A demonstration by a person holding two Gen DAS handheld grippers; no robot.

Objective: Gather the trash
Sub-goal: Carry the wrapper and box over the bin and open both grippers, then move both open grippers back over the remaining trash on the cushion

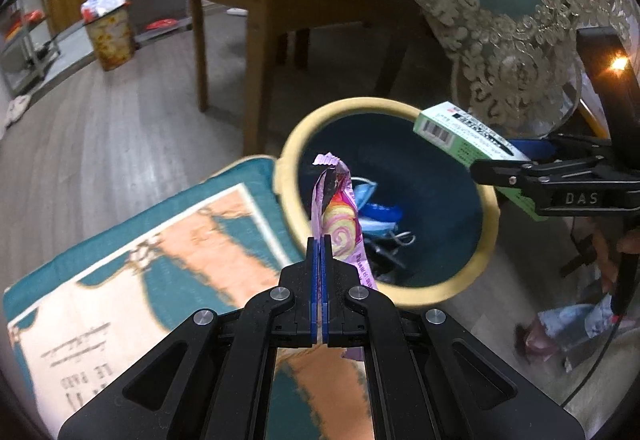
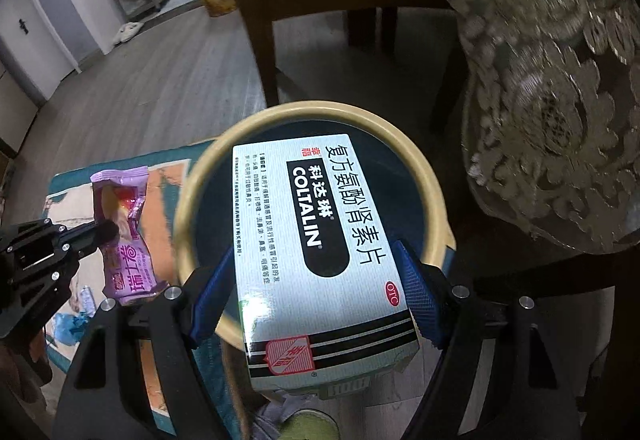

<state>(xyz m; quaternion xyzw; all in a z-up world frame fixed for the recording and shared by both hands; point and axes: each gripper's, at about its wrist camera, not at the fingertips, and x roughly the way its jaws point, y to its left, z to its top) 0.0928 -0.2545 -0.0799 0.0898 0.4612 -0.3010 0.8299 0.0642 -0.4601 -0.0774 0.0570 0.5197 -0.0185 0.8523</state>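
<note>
A round trash bin point(image 1: 486, 240) stands on the grey wood-plank floor point(image 1: 120, 144), its thick cream rim ringing a dark teal inside. In its bottom lie crumpled light-blue face masks point(image 1: 374, 214) with white ear loops and some dark scraps too small to name.

The left claw point(image 1: 319, 244) is closed on a purple snack wrapper point(image 1: 340, 212), its blue-padded fingers pinching the thin glossy film flat between them. The wrapper stands upright out of the grip, crimped at its far end and printed with a swirl of pink and yellow; in the left wrist view it shows in front of the bin's near-left rim.

The right claw point(image 2: 320, 300) grips a rectangular cardboard medicine box point(image 2: 320, 240), printed "COLTALIN" on a black panel with Chinese text, a red OTC mark and black stripes. Ribbed blue pads point(image 2: 416, 296) press its two long sides. The box is held flat above the bin's opening, its far end over the teal inside; from the left wrist view its green side with a barcode pokes over the bin's right rim.

Left of the bin lies a teal and peach floor mat point(image 1: 120, 300), soft and rectangular, touching the bin's rim. Beyond stand the brown wooden legs of a chair point(image 1: 256, 60), and on the right hangs a teal tablecloth point(image 1: 500, 0) edged with raised grey-gold lace. Far left, a second patterned bin point(image 1: 110, 36) holds white rubbish.
</note>
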